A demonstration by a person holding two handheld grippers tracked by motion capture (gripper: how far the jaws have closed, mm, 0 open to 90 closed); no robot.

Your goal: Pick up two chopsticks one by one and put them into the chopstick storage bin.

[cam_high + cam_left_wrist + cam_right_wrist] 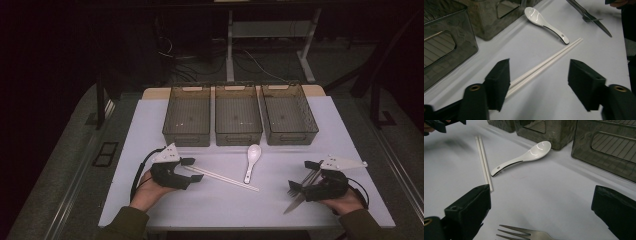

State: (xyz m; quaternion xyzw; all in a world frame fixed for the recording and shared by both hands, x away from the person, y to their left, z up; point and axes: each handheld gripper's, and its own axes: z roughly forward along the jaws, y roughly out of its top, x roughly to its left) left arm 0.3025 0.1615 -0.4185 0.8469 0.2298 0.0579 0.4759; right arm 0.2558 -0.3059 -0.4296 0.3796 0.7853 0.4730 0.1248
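Three grey bins [238,121] are sitting in a row, nothing in them that I'm seeing. Just before the middle bin, spoon [251,161]. I'm holding the left gripper [192,169] spread around the chopsticks [222,178]; right gripper [303,175] spread over fork [300,184] and knife [295,202].

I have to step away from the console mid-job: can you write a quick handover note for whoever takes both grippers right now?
Left gripper: open, jaws astride the near end of the white chopsticks, not yet closed on them.
Right gripper: open, holding nothing, over the fork with the knife beside it.
White spoon lies on the table before the three bins.
Done: nothing in the bins.
Left: all the cutlery, probably sorting into the bins.
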